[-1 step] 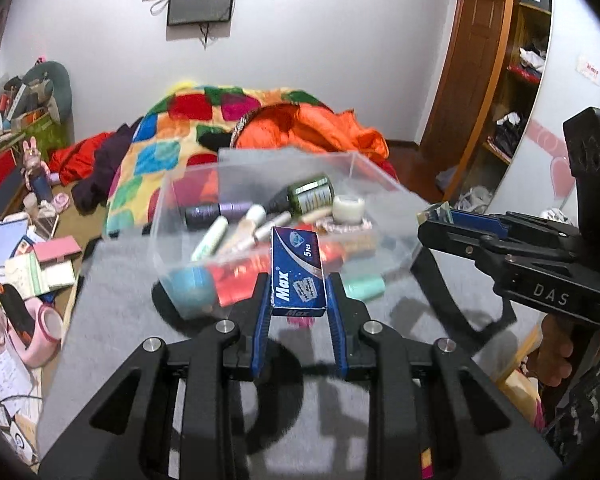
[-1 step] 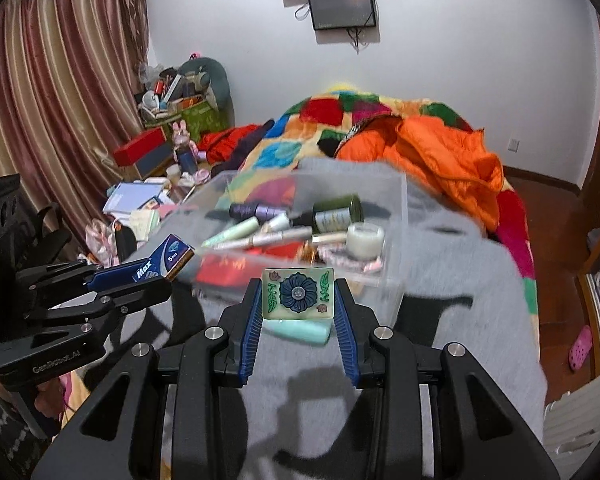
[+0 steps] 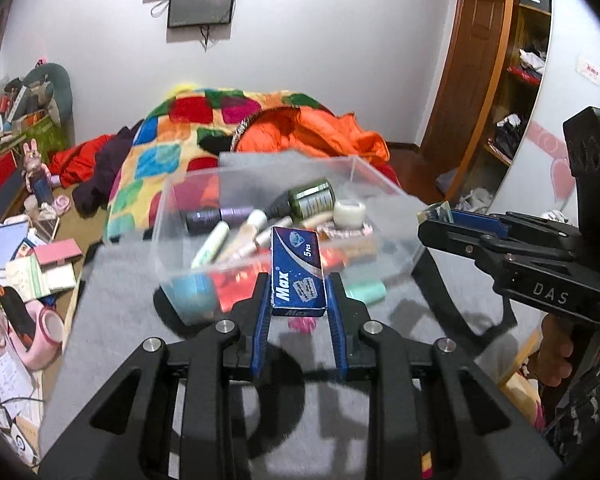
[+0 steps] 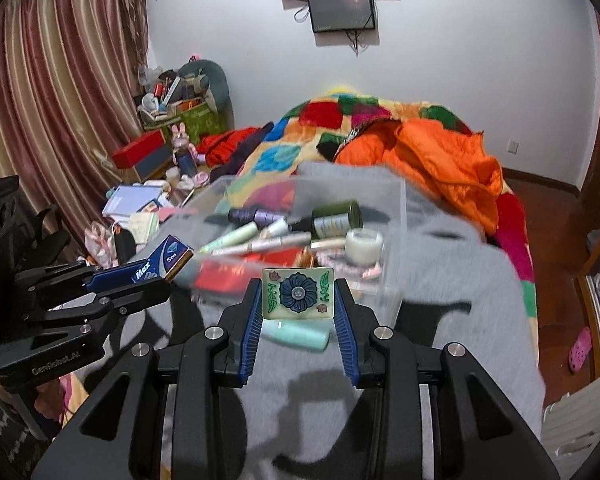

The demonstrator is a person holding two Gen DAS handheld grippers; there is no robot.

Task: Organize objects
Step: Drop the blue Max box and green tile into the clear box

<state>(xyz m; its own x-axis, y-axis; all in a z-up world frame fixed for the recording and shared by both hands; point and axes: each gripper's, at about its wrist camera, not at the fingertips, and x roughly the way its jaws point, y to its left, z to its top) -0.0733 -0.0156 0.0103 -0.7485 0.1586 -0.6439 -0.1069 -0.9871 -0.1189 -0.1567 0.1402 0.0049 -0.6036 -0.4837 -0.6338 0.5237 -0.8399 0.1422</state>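
Left gripper (image 3: 298, 300): a small blue "Max" box (image 3: 298, 270) is being clamped upright between the blue pads, lifted above the grey blanket (image 3: 132, 280). The jaws have just been closing, with the box between them. In the right wrist view the same box (image 4: 168, 260) is being seen tilted, sticking out of the left gripper (image 4: 156, 276) at the left edge.

Right gripper (image 4: 298, 300): a pale flower-patterned tile (image 4: 298, 290) is being gripped by its two side edges, its face turned to the camera. In the left wrist view only a corner of it (image 3: 440, 211) is showing at the tip of the right gripper (image 3: 436, 224).

Clear plastic bin (image 3: 380, 184): being kept on the grey blanket just ahead of both grippers. It is being filled with tubes, a green bottle (image 3: 310, 200) lying on its side, and a small white jar (image 3: 350, 214).

A mint tube (image 4: 296, 334) is being left on the blanket, in front of the bin and below the tile. A patchwork quilt (image 4: 320, 128) and orange bedding (image 4: 440, 160) are being seen behind.
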